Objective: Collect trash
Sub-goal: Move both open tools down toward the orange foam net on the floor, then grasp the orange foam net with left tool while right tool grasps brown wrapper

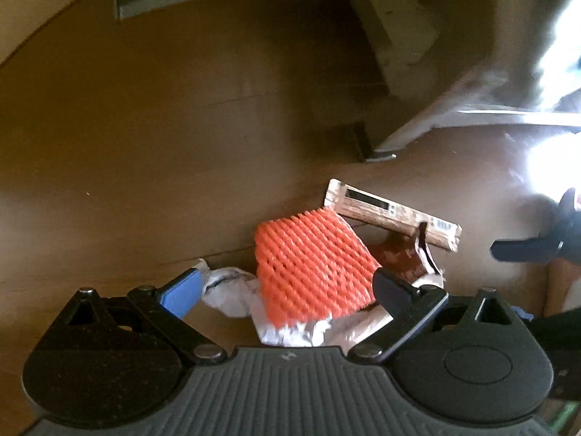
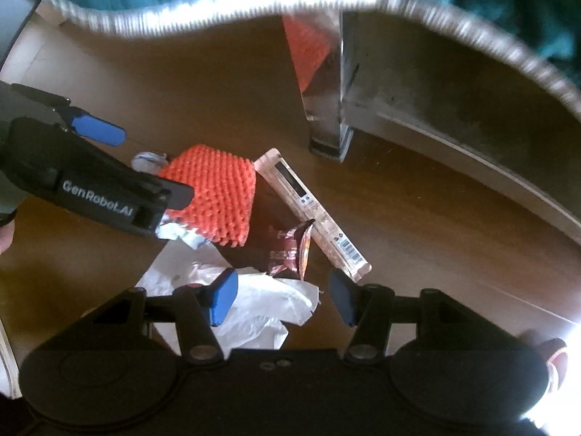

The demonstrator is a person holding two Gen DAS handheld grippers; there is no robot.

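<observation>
A small heap of trash lies on the wooden floor. An orange foam net [image 1: 312, 269] [image 2: 214, 196] rests on a silver foil wrapper [image 1: 290, 330]. Beside it are a long tan bar wrapper [image 1: 392, 214] [image 2: 312, 210], a dark red wrapper [image 1: 403, 254] [image 2: 290, 250] and crumpled white plastic [image 2: 261, 309]. My left gripper [image 1: 287, 292] [image 2: 145, 163] points down, open, its fingers standing either side of the orange net without touching it. My right gripper [image 2: 283, 298] is open just above the white plastic, near the dark red wrapper.
A chrome furniture leg [image 2: 326, 116] [image 1: 399, 138] stands on the floor just beyond the heap. A teal fabric with a pale fringed edge [image 2: 181, 14] hangs across the far side. Sunlight glares on the floor [image 1: 552, 160] at the right.
</observation>
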